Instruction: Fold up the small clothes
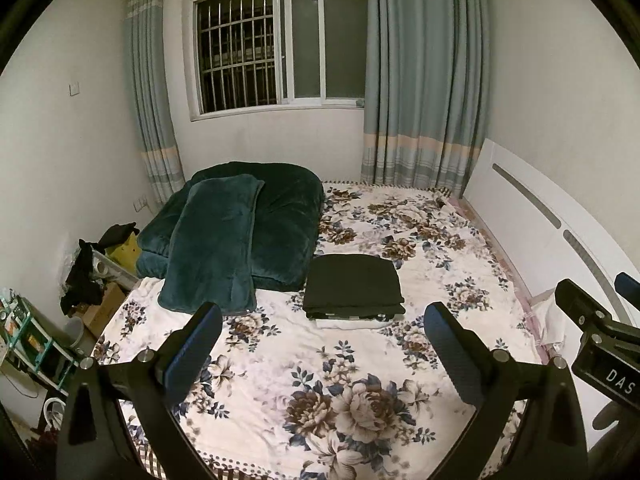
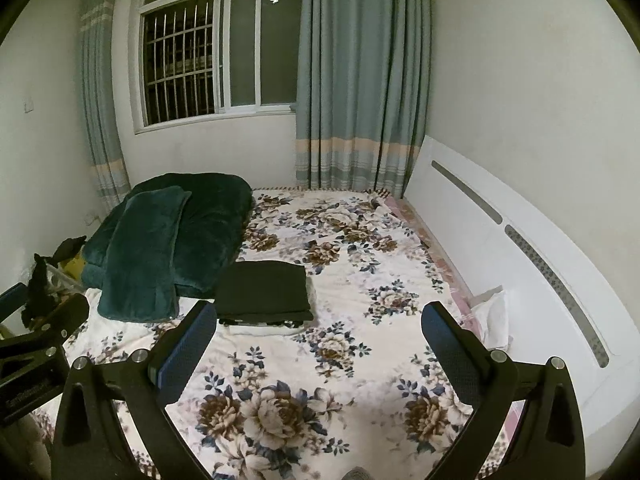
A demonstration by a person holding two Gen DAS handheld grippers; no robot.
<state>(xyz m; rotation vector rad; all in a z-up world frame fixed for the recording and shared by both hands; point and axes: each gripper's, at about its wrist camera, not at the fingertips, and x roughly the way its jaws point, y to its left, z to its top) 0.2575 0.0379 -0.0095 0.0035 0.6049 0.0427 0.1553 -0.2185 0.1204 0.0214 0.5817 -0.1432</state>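
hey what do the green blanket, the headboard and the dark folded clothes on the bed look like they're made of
Green blanket: looks like plush fleece or velvet, judging by its soft sheen and thick rounded folds.
Headboard: seems to be white painted or laminated board, smooth and slightly glossy, with grey inlaid strips.
Dark folded clothes: matte, thin fabric, probably cotton knit; the fold edges lie flat. The exact fibre cannot be told.

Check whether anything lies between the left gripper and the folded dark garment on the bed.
Nothing visible does: only bare floral bedsheet separates the open left gripper from the folded dark garment. The teal blanket lies off to the side.
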